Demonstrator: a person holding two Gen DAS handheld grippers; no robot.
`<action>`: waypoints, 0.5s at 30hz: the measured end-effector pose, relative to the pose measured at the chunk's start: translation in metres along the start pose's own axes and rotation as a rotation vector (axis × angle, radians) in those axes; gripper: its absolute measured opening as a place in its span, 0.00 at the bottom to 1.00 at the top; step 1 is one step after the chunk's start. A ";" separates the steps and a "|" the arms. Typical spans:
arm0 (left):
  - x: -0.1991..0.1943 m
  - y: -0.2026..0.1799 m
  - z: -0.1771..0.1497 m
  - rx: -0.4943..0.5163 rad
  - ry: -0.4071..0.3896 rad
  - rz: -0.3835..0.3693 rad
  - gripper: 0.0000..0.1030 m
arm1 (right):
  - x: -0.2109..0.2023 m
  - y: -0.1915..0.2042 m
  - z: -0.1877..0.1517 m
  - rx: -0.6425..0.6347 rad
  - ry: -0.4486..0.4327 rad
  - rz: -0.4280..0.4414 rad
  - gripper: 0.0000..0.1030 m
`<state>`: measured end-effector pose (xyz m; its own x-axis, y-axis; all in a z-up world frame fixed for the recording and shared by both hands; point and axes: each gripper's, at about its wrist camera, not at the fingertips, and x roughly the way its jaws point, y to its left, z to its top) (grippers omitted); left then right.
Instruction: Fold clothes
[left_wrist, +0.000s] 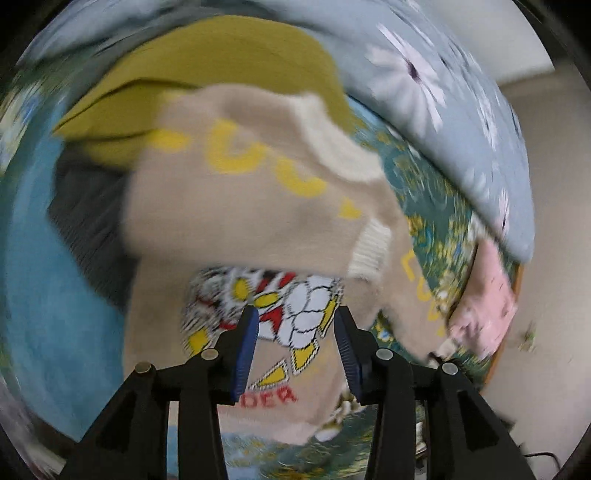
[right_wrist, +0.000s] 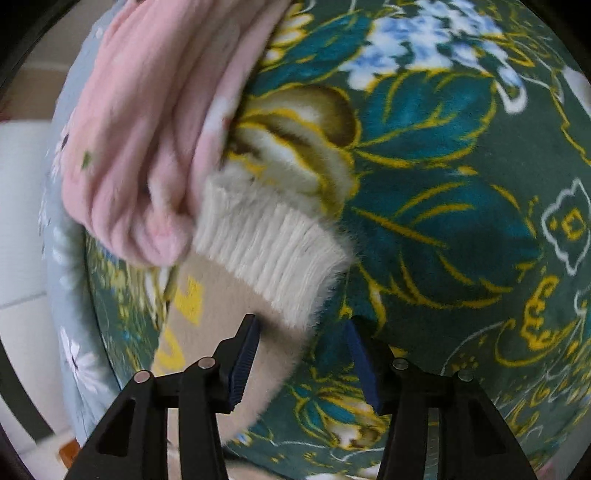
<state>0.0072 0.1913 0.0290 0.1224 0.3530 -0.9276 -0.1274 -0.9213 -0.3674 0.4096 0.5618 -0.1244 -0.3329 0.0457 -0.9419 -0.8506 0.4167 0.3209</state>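
1. We see the left gripper (left_wrist: 295, 314) built from matte black plastic arms with triangular cut-outs.
2. Its fingers (left_wrist: 245, 354) carry dark blue ribbed pads on their inner faces.
3. Round silver metal studs sit on the top joints of each arm.
4. The right gripper (right_wrist: 301, 325) looks the same: black frame, silver studs.
5. Its fingers (right_wrist: 243, 360) wear matching blue ribbed pads.

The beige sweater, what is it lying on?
The beige sweater lies on a green flowered blanket, overlapping an olive garment and something dark. What lies beneath its middle is hidden.
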 end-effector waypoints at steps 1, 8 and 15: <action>-0.007 0.008 -0.002 -0.022 -0.008 0.000 0.42 | 0.000 0.001 -0.001 0.002 -0.006 -0.007 0.51; -0.045 0.043 -0.014 -0.124 -0.059 -0.044 0.42 | -0.003 0.022 0.001 -0.010 -0.009 0.028 0.11; -0.066 0.064 -0.023 -0.175 -0.098 -0.120 0.42 | -0.064 0.075 -0.035 -0.204 -0.106 0.199 0.11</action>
<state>0.0136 0.1054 0.0683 0.0286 0.4682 -0.8832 0.0565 -0.8829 -0.4662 0.3530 0.5580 -0.0367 -0.4656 0.2074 -0.8604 -0.8410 0.1992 0.5031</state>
